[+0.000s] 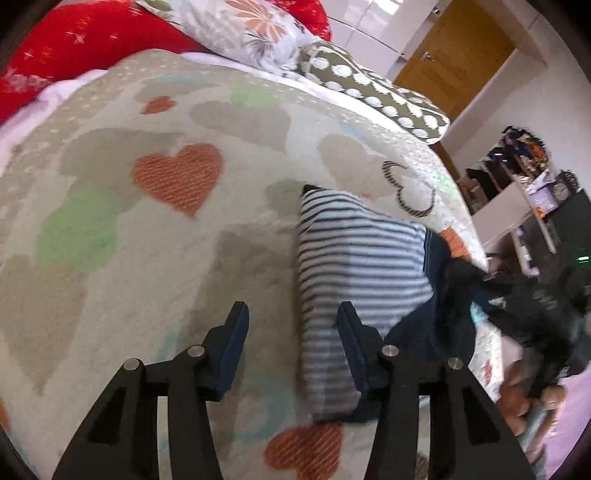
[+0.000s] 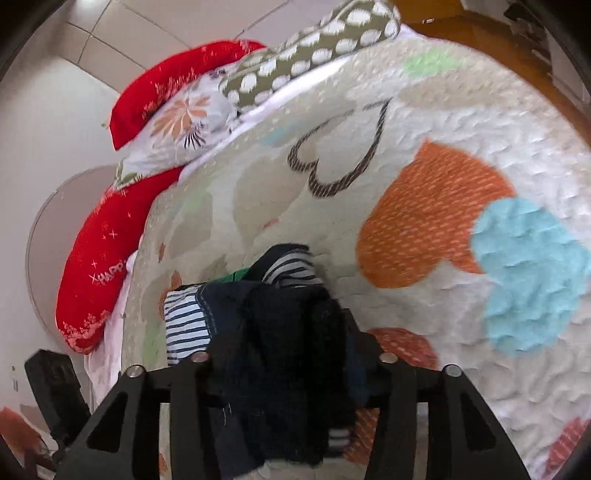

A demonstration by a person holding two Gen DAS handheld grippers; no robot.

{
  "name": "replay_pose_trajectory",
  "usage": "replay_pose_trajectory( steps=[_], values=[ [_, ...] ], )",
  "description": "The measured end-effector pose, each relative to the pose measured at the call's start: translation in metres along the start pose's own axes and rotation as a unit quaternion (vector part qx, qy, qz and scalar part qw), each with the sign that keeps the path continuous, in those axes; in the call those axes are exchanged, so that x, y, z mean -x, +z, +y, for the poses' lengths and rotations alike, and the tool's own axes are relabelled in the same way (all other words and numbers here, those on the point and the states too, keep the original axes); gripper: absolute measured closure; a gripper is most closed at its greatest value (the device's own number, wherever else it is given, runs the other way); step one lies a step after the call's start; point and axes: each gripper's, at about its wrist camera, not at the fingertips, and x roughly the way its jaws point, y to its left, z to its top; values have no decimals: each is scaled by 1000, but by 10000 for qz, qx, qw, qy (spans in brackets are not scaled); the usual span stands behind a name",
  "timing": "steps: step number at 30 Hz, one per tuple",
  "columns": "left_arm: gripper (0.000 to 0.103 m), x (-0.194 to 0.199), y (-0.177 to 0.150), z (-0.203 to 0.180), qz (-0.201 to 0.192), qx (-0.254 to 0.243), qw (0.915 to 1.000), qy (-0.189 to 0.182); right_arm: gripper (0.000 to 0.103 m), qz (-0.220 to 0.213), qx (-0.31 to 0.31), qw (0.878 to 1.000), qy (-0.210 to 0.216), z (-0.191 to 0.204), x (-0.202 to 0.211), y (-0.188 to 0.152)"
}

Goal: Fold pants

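Striped pants (image 1: 354, 251) bunched on bed (image 1: 147, 221), soft, limp, light; left gripper (image 1: 291, 325) jaws open astride an edge, right gripper (image 2: 288, 354) jaws clamping dark waistband folds; grip hems next.

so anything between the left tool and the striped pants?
Nothing visible. The left tool hangs over the blanket with its jaws apart; the striped pants already lie against its right finger. The gap holds only blanket and the pants' edge.

A heart-print bedspread (image 1: 147, 229) lay under the tool. Ahead were red pillows (image 2: 96, 266), a floral pillow (image 1: 243, 29) and a dotted pillow (image 1: 369, 92); a wooden door (image 1: 454, 62) stood beyond.
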Motion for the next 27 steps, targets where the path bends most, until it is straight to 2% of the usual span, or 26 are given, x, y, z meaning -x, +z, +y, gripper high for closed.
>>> replay_pose_trajectory(
  steps=[2, 4, 7, 9, 12, 14, 17, 21, 24, 27],
  values=[
    [52, 11, -10, 3, -70, 5, 9999, 108, 50, -330, 207, 9992, -83, 7, 24, -3],
    [48, 20, -19, 3, -178, -12, 9996, 235, 50, -571, 331, 9976, 196, 17, 49, -11],
    [42, 36, -37, 4, -347, -7, 9986, 390, 50, -317, 322, 9944, 952, 24, 55, -28],
    [41, 45, -49, 4, -421, 26, 9982, 431, 50, 4, 233, 9924, 1209, 20, 41, -41],
    [41, 57, -64, -3, -509, -105, 9973, 520, 51, 165, -86, 9968, 773, -1, 16, -57],
    [36, 67, -73, -10, -601, -250, 9960, 615, 51, 98, -193, 9969, 759, -8, 14, -63],
    [26, 78, -84, -20, -779, -359, 9937, 721, 51, -183, 123, 9982, 564, 5, 43, -70],
    [25, 93, -100, -38, -998, -617, 9898, 809, 44, -557, 448, 9974, 122, 15, 81, -95],
    [24, 109, -116, -53, -1391, -930, 9799, 1084, 44, -656, 602, 9954, -357, 11, 93, -115],
    [18, 127, -128, -62, -1787, -1037, 9711, 1193, 44, -747, 753, 9914, -772, 4, 106, -140]
  ],
)
